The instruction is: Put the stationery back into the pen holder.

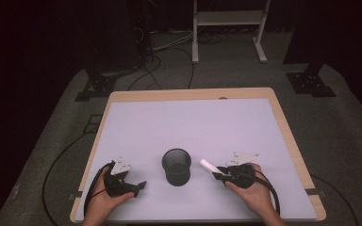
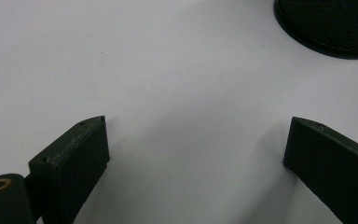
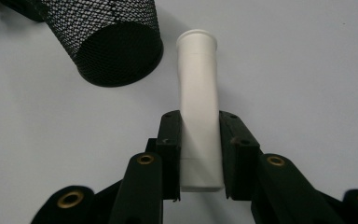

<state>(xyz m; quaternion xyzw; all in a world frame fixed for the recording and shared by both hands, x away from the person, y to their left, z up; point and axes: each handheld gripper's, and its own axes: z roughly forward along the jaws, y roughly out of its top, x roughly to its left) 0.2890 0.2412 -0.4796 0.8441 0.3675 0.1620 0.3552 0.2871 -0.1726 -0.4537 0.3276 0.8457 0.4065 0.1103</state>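
Observation:
A black mesh cup [image 1: 176, 166] stands upright near the table's front middle; its base shows in the left gripper view [image 2: 328, 25] and its side in the right gripper view [image 3: 109, 42]. My right gripper [image 1: 218, 175] [image 3: 199, 126] is shut on a white tube [image 1: 209, 165] [image 3: 198, 98], both pads pressing its sides, and the tube's capped end points toward the cup's right side. To the left of the cup my left gripper [image 1: 140, 186] [image 2: 196, 140] rests low over the table, open, with nothing between its jaws.
The table [image 1: 283, 122] carries a pale sheet [image 1: 188, 127]. Beyond its far edge stand a white frame [image 1: 228, 28], black stand bases [image 1: 311, 82] and cables on the floor [image 1: 169, 52].

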